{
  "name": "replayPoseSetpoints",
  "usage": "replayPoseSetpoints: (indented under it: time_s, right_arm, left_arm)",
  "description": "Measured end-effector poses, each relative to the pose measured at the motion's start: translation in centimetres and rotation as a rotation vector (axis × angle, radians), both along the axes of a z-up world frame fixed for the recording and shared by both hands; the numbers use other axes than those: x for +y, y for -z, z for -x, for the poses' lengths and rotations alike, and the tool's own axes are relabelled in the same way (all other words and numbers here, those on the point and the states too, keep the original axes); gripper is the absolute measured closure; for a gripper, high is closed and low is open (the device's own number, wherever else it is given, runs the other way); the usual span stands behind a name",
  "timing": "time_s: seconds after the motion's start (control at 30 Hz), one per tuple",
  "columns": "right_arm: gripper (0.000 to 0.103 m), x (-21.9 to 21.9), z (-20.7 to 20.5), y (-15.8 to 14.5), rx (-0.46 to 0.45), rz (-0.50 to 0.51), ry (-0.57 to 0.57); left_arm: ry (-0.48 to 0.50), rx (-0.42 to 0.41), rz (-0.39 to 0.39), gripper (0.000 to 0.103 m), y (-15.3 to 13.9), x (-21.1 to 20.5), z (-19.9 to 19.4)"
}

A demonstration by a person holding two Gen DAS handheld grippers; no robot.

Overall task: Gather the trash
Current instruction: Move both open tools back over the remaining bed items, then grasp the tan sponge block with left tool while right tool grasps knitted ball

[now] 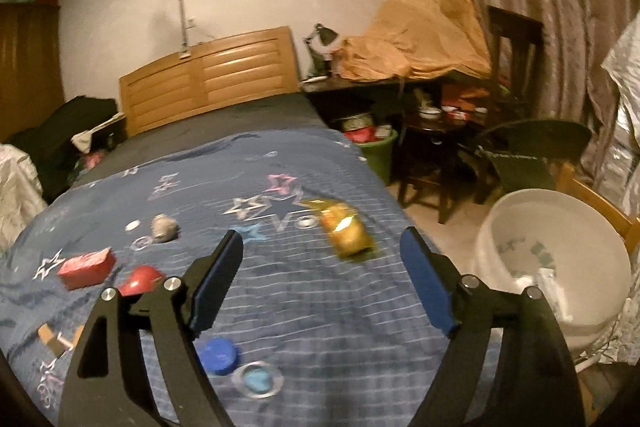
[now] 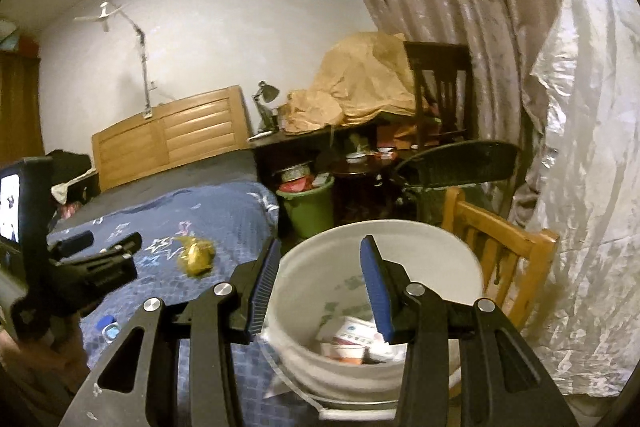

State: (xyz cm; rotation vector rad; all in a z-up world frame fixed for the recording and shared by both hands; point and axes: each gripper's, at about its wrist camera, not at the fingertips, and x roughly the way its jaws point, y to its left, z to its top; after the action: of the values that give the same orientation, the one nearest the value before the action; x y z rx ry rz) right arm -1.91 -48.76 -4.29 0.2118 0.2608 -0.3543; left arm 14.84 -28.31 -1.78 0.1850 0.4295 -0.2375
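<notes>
Collecting is partly done: scraps lie in the white bucket (image 2: 420,259) beside the bed (image 1: 280,307), but from the left a red box (image 1: 86,267), a red lump (image 1: 140,279), a blue cap (image 1: 218,355) and a gold wrapper (image 1: 348,231) remain on the cover. The left gripper (image 1: 322,259) stands wide and empty, the wrapper just ahead. The right gripper (image 2: 320,267), part-spread, holds nothing above the bucket.

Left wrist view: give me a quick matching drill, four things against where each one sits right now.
Things:
1. gold wrapper
2. blue cap
3. red box
4. white bucket

Places:
A. under the left finger, near edge of the bed
B. on the floor beside the bed
C. far left on the bedspread
D. mid-bed, ahead between the open fingers

Pairs: 1-D, 2-A, 3-C, 4-B
</notes>
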Motion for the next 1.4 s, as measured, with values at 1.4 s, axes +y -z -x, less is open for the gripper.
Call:
replayPoseSetpoints:
  time_s: [1.4]
  right_arm:
    - [0.021,36.8,-47.4,2.6,0.636,0.076,-0.880]
  left_arm:
    - [-0.187,0.326,0.136,0.022,8.8,40.1,-5.7]
